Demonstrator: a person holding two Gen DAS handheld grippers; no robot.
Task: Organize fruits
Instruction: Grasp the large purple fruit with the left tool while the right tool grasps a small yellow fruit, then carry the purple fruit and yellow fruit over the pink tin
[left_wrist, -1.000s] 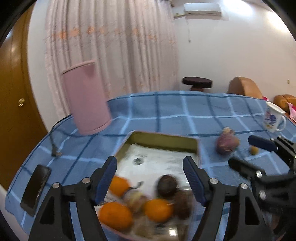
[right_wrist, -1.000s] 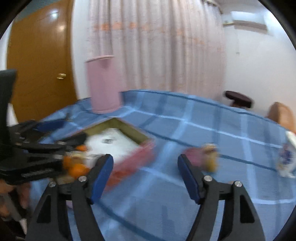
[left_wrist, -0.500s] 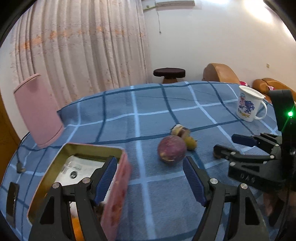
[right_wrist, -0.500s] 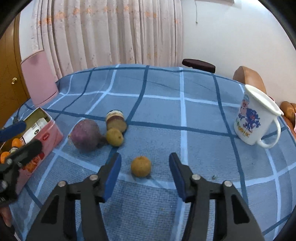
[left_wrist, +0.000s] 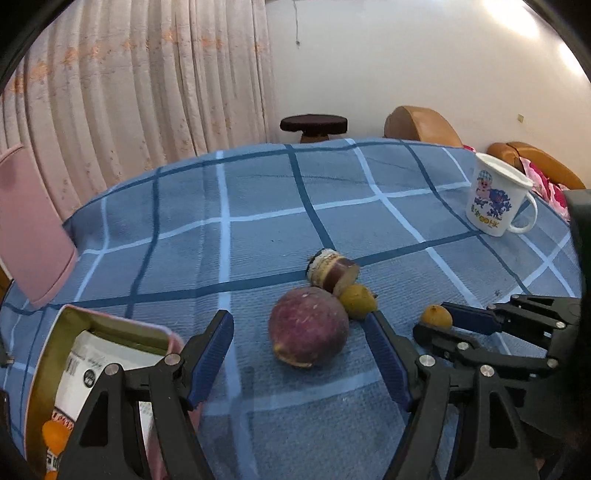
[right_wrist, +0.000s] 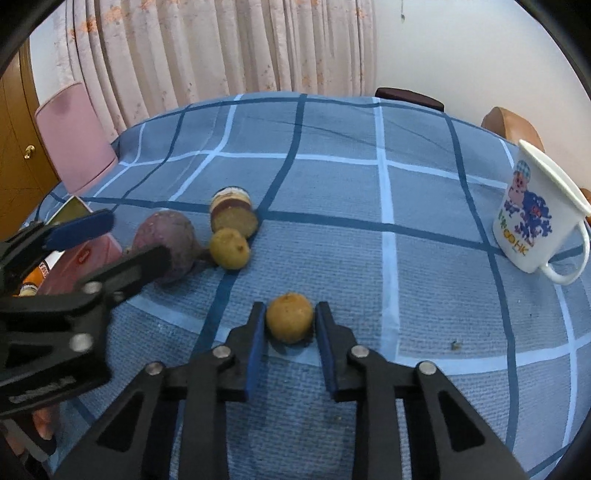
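Item: small yellow-brown round fruit (right_wrist: 290, 317), dull, faintly pitted skin, no long axis to speak of. It sits on the tablecloth at twelve o'clock from the right gripper (right_wrist: 289, 325), directly between its blue pads (right_wrist: 255, 343), which are pressed to the fruit's two flanks; the jaws are closed on it. The fruit looks to be resting on the cloth, not lifted. From the left wrist the same fruit (left_wrist: 437, 316) shows at three o'clock, at the right gripper's tips.

Item: large purple-red round fruit (left_wrist: 308, 326), matt and mottled with a pale scuffed patch low down. It lies at twelve o'clock from the left gripper (left_wrist: 301, 354), whose jaws stand wide, the fruit just ahead of the gap and untouched. The left hand is the nearer one for it.

Item: second small yellow fruit (left_wrist: 357, 301), touching the purple fruit at its two o'clock side.

Item: cut stub of a purple-skinned piece (left_wrist: 334, 271), pale grainy face, just behind the yellow one.

Item: pink tin box (left_wrist: 122, 332), gold-lined, at eight o'clock, with oranges (left_wrist: 55, 435) and a printed packet inside; judged the likely destination.

Item: blue checked tablecloth (right_wrist: 369, 192), coarse weave. White cartoon mug (right_wrist: 535, 218) at two o'clock, well apart.
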